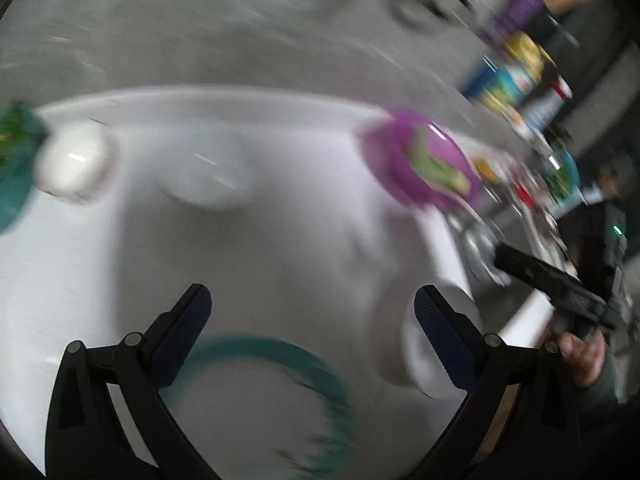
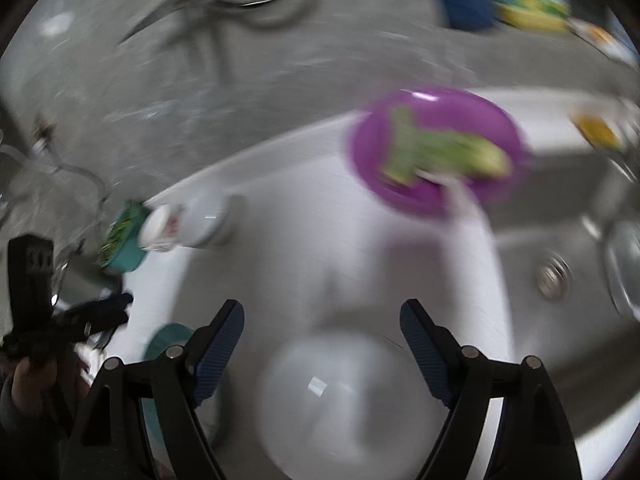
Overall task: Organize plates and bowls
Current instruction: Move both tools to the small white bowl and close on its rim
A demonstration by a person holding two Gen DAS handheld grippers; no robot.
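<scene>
Left gripper: fills the bottom of the left wrist view; jaws spread wide, nothing between the blue pads.
Right gripper: fills the bottom of the right wrist view; jaws spread wide, nothing held between them. It also shows at the right edge of the left wrist view, with the hand under it.
Teal-rimmed plate: bottom centre of the left wrist view, below and between the left fingers, lying flat on the white surface; heavily blurred.
White bowl: bottom centre of the right wrist view, between the right fingers but lower; whether anything touches it cannot be told through the blur.
Purple plate: upper right of the right wrist view, right of centre in the left wrist view; it sits near the white surface's far edge, with green food on it.
White cup: left middle of the left wrist view, lying on its side just beside a teal bowl with greens in it.
Sink: right side of the right wrist view, grey metal, with the drain visible.
Containers: upper right of the left wrist view, blue, yellow and purple, on the grey counter; too blurred to identify.
</scene>
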